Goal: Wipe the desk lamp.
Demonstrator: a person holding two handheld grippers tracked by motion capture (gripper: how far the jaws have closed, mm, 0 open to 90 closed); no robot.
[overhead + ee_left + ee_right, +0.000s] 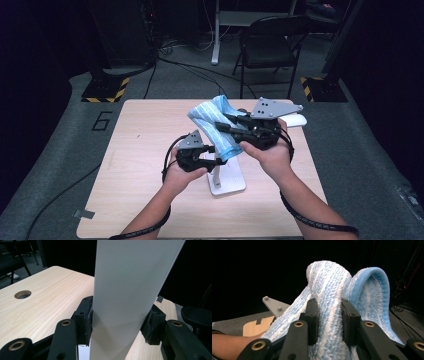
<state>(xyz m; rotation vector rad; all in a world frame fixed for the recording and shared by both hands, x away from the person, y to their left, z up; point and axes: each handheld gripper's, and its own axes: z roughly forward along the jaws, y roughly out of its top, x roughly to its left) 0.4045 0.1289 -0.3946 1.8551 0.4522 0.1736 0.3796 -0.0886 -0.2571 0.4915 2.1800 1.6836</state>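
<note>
You are clamping the left gripper [212, 152] on the white upright post [125, 297] of a stand, its pads pressing both flat sides, above the white base [227, 181] resting on the wooden table [140, 150]. Your right gripper [224, 121] is pinching a blue-and-white striped towel [212, 125], lifted off the table and draping down beside the post.

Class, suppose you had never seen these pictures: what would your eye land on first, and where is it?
First, the blue-and-white striped towel, lifted above the middle of the wooden table and pinched in the right gripper. Next, the white upright stand just below it, clamped between the left gripper pads, its base on the table.
</note>
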